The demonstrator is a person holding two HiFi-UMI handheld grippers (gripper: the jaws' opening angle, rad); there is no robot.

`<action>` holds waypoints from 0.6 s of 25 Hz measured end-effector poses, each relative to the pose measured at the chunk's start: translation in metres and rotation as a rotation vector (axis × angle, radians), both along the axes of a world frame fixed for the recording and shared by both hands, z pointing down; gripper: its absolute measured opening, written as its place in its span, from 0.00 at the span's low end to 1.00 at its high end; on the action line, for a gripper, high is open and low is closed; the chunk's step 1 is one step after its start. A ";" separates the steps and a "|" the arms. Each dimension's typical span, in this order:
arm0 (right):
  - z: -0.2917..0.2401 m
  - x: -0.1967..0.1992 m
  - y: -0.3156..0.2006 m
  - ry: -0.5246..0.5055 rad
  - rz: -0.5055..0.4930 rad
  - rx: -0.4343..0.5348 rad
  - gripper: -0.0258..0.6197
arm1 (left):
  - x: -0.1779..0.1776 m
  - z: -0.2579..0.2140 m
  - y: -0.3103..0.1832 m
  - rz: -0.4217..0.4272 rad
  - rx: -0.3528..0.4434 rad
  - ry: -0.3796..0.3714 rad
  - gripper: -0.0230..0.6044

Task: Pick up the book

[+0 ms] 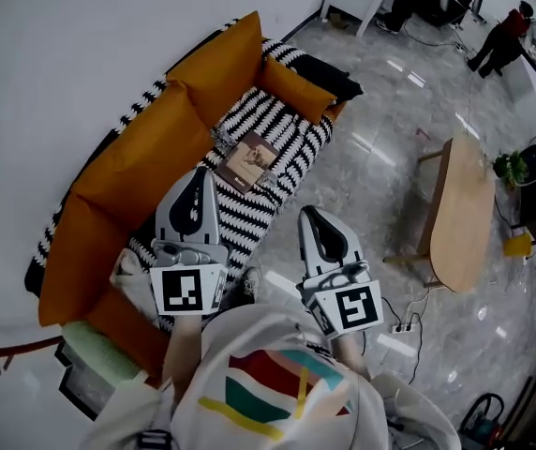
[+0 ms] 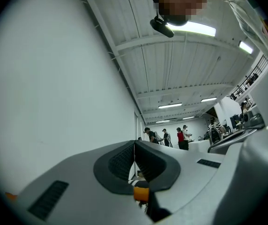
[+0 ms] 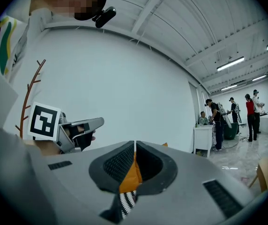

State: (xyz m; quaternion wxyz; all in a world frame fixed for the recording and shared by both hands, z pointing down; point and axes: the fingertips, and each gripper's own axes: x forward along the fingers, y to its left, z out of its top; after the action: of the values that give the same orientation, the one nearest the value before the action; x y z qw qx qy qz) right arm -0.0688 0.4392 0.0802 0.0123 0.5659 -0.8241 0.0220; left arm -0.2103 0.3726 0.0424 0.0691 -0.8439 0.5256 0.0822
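A brown book [image 1: 249, 160] lies flat on the black-and-white striped blanket [image 1: 277, 120] that covers the seat of an orange sofa [image 1: 146, 157]. In the head view my left gripper [image 1: 201, 172] hovers over the near part of the seat, pointing at the book, a short way from it. My right gripper [image 1: 307, 213] is held to the right of the sofa's front edge, above the floor. Each gripper's jaws meet at the tips, shut with nothing between them. Neither gripper view shows the book, only the wall and a strip of the sofa.
An orange cushion [image 1: 294, 87] and a black one [image 1: 329, 75] lie at the sofa's far end. A wooden coffee table [image 1: 465, 214] stands to the right on the marble floor, with a power strip [image 1: 401, 328] near my feet. People stand by desks far off [image 3: 216, 123].
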 end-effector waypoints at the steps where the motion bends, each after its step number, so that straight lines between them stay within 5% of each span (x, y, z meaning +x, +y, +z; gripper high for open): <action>1: 0.003 -0.003 -0.008 -0.002 -0.004 -0.012 0.07 | -0.004 0.002 -0.008 -0.003 -0.005 -0.003 0.05; 15: 0.038 0.024 -0.127 -0.071 -0.058 -0.083 0.07 | 0.016 0.034 -0.106 -0.027 -0.075 -0.072 0.05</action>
State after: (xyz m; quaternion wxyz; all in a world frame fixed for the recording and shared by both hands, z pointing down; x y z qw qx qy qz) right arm -0.0452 0.3126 0.1186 0.0072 0.5398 -0.8384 0.0758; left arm -0.1948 0.2671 0.0764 0.0574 -0.8412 0.5367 0.0313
